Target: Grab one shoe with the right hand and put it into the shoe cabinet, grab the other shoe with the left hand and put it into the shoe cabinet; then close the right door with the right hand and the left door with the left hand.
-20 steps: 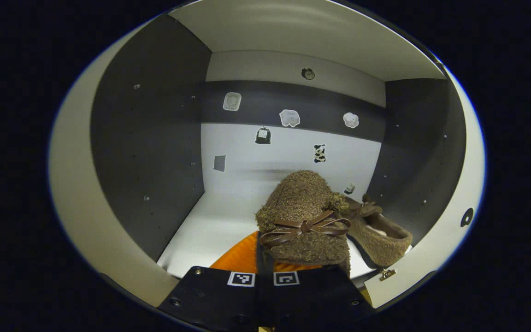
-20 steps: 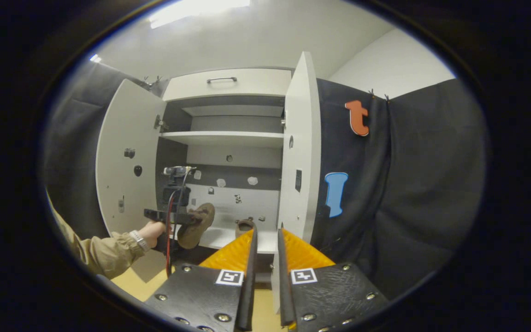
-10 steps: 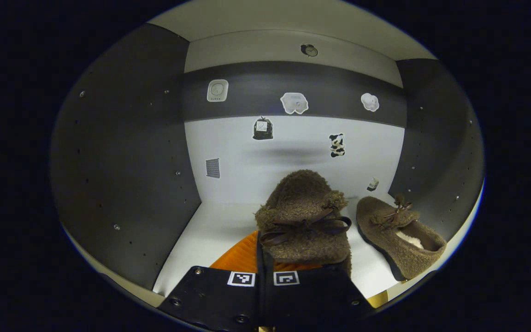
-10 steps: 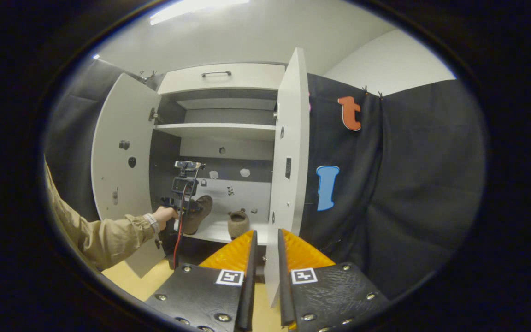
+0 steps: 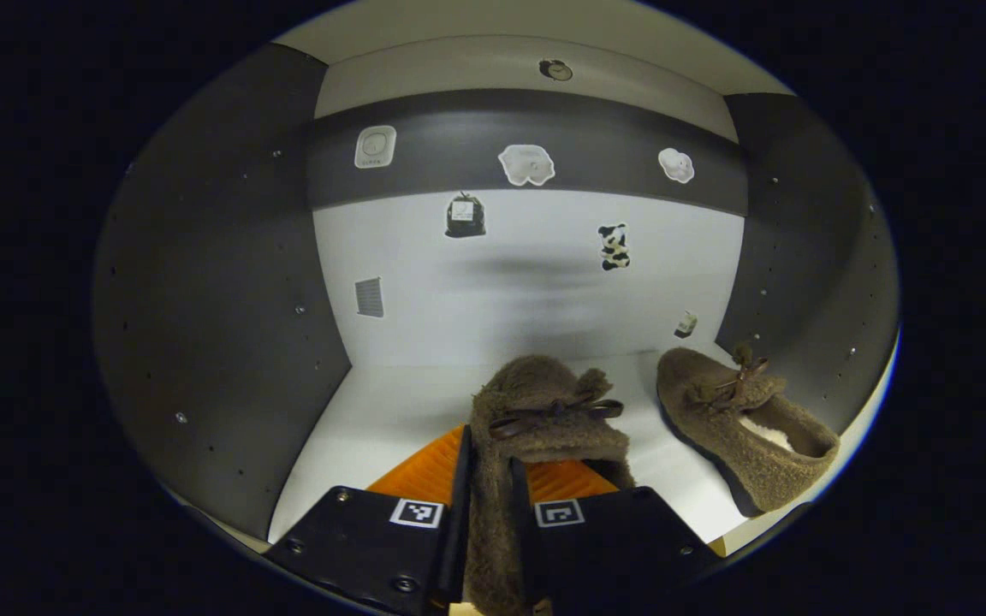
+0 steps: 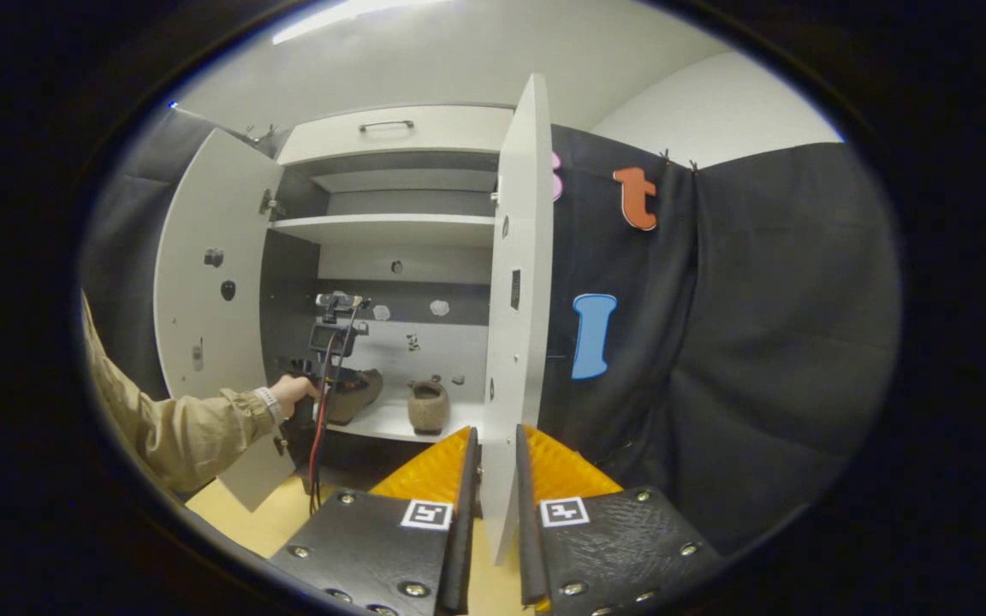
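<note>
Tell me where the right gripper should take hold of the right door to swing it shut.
Grip the right door low on its free vertical edge, probably best from straight in front. It stands wide open and faces the right gripper edge-on, so the thin flat panel can slide between the fingers, one on each face. No handle shows on this door to offer a better hold.

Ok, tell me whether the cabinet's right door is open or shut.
Open. In the right gripper view the right door stands swung out edge-on, showing the shelf with both shoes inside.
</note>
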### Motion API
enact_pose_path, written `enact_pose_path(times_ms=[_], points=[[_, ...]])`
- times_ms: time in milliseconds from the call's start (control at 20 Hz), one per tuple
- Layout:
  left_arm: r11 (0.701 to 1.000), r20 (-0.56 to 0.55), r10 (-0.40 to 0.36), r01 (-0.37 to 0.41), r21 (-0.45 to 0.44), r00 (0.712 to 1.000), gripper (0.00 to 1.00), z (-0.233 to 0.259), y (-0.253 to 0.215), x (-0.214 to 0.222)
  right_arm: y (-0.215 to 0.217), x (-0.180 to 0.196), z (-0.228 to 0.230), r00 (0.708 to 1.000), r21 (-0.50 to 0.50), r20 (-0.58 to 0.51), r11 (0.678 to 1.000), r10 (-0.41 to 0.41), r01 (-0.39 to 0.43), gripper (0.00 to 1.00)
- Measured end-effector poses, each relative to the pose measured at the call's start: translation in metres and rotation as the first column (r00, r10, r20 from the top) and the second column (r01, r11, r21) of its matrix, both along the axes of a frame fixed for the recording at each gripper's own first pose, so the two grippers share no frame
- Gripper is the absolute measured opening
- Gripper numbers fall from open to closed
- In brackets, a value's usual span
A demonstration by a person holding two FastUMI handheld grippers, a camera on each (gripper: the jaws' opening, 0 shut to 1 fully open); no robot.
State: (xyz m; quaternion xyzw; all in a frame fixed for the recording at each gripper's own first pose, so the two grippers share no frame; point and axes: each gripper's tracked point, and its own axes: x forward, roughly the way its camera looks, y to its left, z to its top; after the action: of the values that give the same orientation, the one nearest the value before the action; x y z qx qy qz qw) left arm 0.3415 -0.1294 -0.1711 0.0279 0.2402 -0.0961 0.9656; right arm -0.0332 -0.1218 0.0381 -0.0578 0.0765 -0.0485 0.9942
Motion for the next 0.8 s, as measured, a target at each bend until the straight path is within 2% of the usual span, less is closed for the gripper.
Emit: enact_pose_path(times_ms=[50,100,150,200,250,350,650,800], points=[[1.0,-0.001,-0.002,0.002,0.006,1.0,0.22,0.0,0.002,-0.002,0.0,-0.001,0.0,1.0,0.004,0.002,1.0,0.002,-0.002,0.25],[1.0,0.018,0.002,-0.002,0.012,1.0,0.28,0.005,0.004,-0.002,-0.001,-0.001,-0.001,1.0,0.008,0.002,1.0,0.004,-0.004,0.25],[1.0,0.022,-0.007,0.007,0.002,1.0,0.28,0.009,0.003,-0.004,-0.002,-0.001,-0.001,1.0,0.012,0.0,1.0,0.005,-0.005,0.25],[1.0,0.029,-0.007,0.007,-0.002,1.0,0.22,0.013,0.003,-0.009,-0.004,-0.001,-0.001,1.0,0.016,0.001,1.0,0.005,-0.005,0.23],[1.0,0.028,-0.008,0.008,0.007,1.0,0.33,0.016,0.005,-0.012,-0.007,-0.001,-0.002,1.0,0.018,0.002,1.0,0.004,-0.004,0.25],[1.0,0.025,-0.011,0.011,0.011,1.0,0.41,0.023,0.009,-0.025,-0.013,0.001,-0.002,1.0,0.022,0.003,1.0,0.002,-0.002,0.25],[0.998,0.195,-0.049,0.055,-0.022,0.98,0.39,0.097,0.01,-0.067,-0.035,0.007,0.0,1.0,0.044,0.012,0.999,0.012,-0.013,0.24],[0.99,0.26,-0.087,0.113,-0.086,0.962,0.38,0.127,0.002,-0.103,-0.047,0.02,0.006,0.999,0.042,0.035,0.999,0.015,-0.016,0.24]])
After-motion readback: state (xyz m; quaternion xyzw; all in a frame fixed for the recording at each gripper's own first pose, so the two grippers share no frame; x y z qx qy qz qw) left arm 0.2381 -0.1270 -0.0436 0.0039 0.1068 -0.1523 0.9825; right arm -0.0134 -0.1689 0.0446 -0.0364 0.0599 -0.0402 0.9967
